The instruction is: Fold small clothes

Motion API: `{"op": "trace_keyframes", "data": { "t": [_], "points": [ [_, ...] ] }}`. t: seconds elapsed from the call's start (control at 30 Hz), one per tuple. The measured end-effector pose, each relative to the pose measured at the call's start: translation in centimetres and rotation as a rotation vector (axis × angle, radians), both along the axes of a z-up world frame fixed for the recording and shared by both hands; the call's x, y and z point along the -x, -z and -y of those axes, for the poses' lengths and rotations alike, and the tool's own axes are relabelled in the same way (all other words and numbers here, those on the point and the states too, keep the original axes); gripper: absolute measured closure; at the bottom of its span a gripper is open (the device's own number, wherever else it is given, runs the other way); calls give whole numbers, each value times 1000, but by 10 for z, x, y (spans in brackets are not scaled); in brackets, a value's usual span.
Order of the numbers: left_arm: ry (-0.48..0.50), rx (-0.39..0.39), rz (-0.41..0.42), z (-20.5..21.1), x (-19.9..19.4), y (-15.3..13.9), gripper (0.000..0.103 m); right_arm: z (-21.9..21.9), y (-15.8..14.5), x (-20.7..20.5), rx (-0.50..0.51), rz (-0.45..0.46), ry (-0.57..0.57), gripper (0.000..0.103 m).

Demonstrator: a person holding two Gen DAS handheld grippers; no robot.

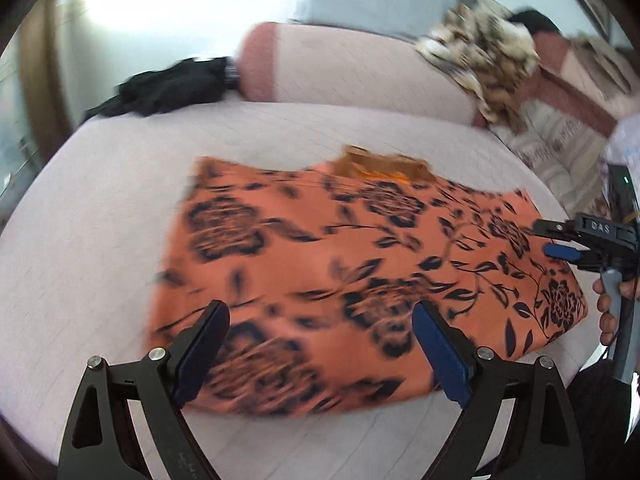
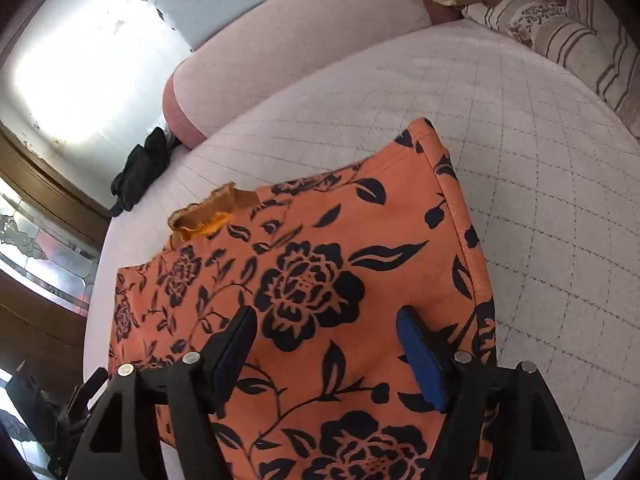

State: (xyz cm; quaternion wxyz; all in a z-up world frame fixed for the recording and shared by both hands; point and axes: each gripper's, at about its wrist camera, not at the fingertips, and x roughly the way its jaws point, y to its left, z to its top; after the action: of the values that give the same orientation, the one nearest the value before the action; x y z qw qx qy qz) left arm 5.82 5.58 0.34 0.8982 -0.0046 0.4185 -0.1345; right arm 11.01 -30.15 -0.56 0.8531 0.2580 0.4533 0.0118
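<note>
With both pairs of fingers apart and empty above the orange floral garment (image 1: 352, 264) on the mattress (image 1: 100, 216), the left gripper (image 1: 320, 344) and right gripper (image 2: 326, 354) should each pinch a near corner evenly before folding.

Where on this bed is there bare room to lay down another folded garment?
Bare quilt lies right of the orange garment, up to the striped pillow. More lies between the garment and the pink bolster. It is crowded at the black cloth and the patterned heap.
</note>
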Motion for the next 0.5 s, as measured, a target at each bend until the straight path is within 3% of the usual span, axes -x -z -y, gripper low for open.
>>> {"op": "trace_keyframes", "data": {
  "t": [0.07,0.1,0.17,0.2,0.27,0.37,0.5],
  "points": [
    [-79,46,-56,-33,2,9,10,-15,-11,5,15,34,-33,27],
    [-133,50,-134,-49,-3,25,10,-21,-13,5,19,41,-55,27],
    [-201,76,-317,-74,-13,64,25,-29,-8,6,31,36,-90,23],
    [-194,82,-273,-75,-9,57,25,-31,0,5,40,8,-89,23],
    [-185,78,-268,-71,-2,40,26,-22,15,8,8,-35,-59,23],
    [-172,140,-229,-74,2,21,26,-13,18,18,-30,20,-42,23],
    [-190,199,-207,-82,-19,4,26,-18,16,21,-1,39,-53,23]
  ]
}}
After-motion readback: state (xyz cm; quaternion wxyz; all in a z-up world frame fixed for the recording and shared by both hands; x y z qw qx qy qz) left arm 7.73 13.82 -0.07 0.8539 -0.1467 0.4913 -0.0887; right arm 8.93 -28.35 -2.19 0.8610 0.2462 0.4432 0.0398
